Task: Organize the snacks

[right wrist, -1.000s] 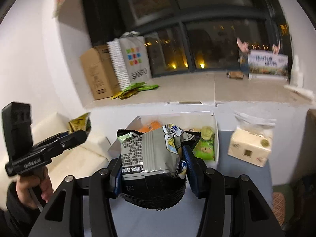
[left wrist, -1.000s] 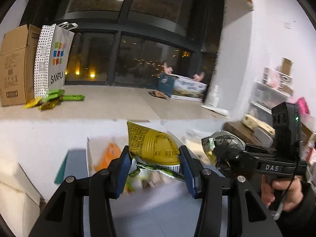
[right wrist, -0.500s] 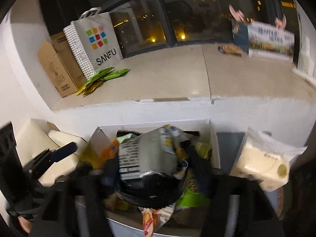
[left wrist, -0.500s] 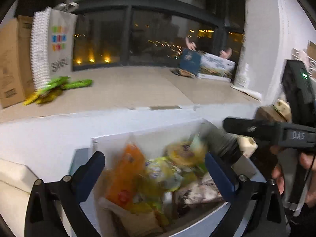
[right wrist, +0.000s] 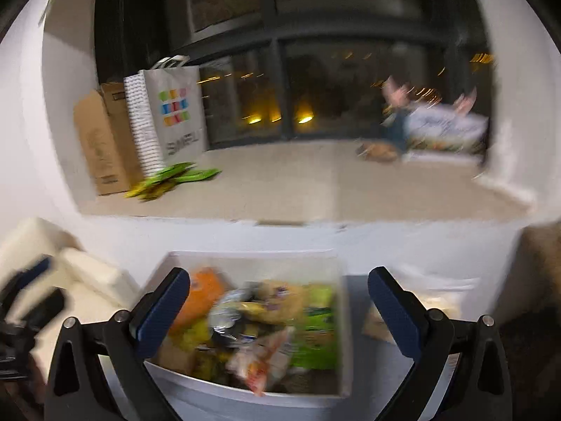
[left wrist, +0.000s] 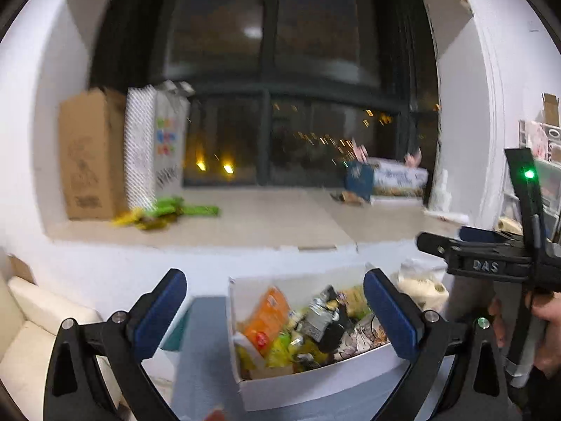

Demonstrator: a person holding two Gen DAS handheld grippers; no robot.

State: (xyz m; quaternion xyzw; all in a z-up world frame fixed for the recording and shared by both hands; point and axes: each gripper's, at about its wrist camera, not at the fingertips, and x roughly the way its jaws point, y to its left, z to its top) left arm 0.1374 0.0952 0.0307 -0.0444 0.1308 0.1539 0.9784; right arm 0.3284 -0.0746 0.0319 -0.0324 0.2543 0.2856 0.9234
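A white box (left wrist: 315, 384) full of mixed snack packets stands on a grey surface below the window ledge. It also shows in the right wrist view (right wrist: 245, 391). An orange packet (left wrist: 266, 315) and a silver packet (left wrist: 319, 319) lie inside it. My left gripper (left wrist: 275, 310) is open and empty above the box. My right gripper (right wrist: 278, 307) is open and empty above the box. The right gripper also shows in the left wrist view (left wrist: 455, 242) at the right, held in a hand.
On the window ledge stand a cardboard box (left wrist: 87, 154) and a paper shopping bag (left wrist: 157, 147), with green and yellow snack packets (left wrist: 168, 210) beside them. A tissue pack (left wrist: 424, 286) lies right of the white box. A cream cushion (left wrist: 35, 333) is at the left.
Both grippers have opened. The yellow packet left the left gripper and the silver packet left the right gripper; both now lie in the white box. Both grippers have pulled back.
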